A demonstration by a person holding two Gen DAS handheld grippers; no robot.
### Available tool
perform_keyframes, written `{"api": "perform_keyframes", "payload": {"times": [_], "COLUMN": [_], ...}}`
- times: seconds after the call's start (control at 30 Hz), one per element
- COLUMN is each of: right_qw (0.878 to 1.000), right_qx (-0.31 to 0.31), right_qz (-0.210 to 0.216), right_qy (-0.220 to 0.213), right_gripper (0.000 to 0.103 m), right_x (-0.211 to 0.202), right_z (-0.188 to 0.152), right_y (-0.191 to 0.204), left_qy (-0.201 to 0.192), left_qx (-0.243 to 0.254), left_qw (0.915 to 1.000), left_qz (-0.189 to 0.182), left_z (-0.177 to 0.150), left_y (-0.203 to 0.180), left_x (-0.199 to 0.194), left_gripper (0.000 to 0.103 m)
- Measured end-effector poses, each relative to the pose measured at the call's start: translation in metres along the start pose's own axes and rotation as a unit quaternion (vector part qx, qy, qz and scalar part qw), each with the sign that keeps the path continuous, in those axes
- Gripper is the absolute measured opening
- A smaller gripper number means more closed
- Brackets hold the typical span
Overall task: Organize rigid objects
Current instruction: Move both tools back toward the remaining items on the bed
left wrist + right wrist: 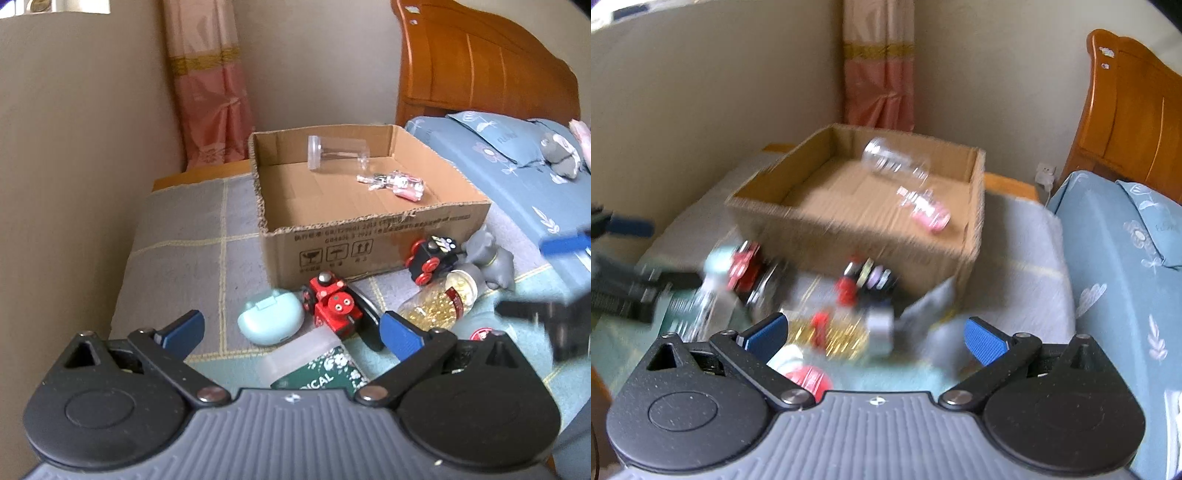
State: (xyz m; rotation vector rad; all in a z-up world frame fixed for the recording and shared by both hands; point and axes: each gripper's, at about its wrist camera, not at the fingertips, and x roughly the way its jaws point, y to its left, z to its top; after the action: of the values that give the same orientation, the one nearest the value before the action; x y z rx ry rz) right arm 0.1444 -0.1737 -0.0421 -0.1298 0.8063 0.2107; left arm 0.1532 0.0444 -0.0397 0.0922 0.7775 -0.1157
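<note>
An open cardboard box (369,236) (849,236) sits on a grey checked cloth. In it lie a clear plastic jar (338,153) (895,162) and a small pink-and-clear packet (395,183) (929,210). In front of the box lie a red toy train (332,306), a black-and-red toy train (430,258) (866,280), a mint case (271,321), a jar of gold bits (439,302), a grey figurine (491,254) and a green-labelled white container (314,363). My left gripper (291,334) is open above the container. My right gripper (873,336) is open above the blurred pile.
The wall runs along the left, with a pink curtain (212,85) behind the box. A bed with blue bedding (517,173) (1126,258) and a wooden headboard (480,62) stands at the right. The right gripper shows at the left wrist view's right edge (554,280).
</note>
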Motion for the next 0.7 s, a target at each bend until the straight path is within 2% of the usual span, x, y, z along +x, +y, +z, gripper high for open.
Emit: {"api": "perform_keyframes", "payload": {"times": [0.2, 0.33, 0.43, 0.63, 0.7], "right_qw": [1.0, 1.0, 0.999, 0.996, 0.995], "right_qx": [-0.005, 0.008, 0.036, 0.038, 0.054], "right_qz": [-0.002, -0.025, -0.027, -0.061, -0.044], "right_qy": [0.002, 0.009, 0.023, 0.06, 0.066], "right_gripper": [0.103, 0.103, 0.103, 0.103, 0.103], "right_x": [0.001, 0.014, 0.025, 0.038, 0.041], "right_z": [-0.026, -0.028, -0.035, -0.051, -0.057], "right_y": [0.031, 0.04, 0.04, 0.028, 0.019], "left_qy": [-0.005, 0.002, 0.009, 0.021, 0.025], "left_qx": [0.001, -0.007, -0.009, -0.011, -0.01], "left_qw": [0.9998, 0.9999, 0.9999, 0.9997, 0.9996], "left_qz": [0.018, 0.008, 0.002, -0.006, -0.007], "left_z": [-0.012, -0.018, -0.022, -0.029, -0.029], "left_y": [-0.004, -0.005, -0.007, -0.01, -0.012], "left_x": [-0.002, 0.0, 0.005, 0.015, 0.02], "left_gripper": [0.101, 0.101, 0.101, 0.101, 0.101]}}
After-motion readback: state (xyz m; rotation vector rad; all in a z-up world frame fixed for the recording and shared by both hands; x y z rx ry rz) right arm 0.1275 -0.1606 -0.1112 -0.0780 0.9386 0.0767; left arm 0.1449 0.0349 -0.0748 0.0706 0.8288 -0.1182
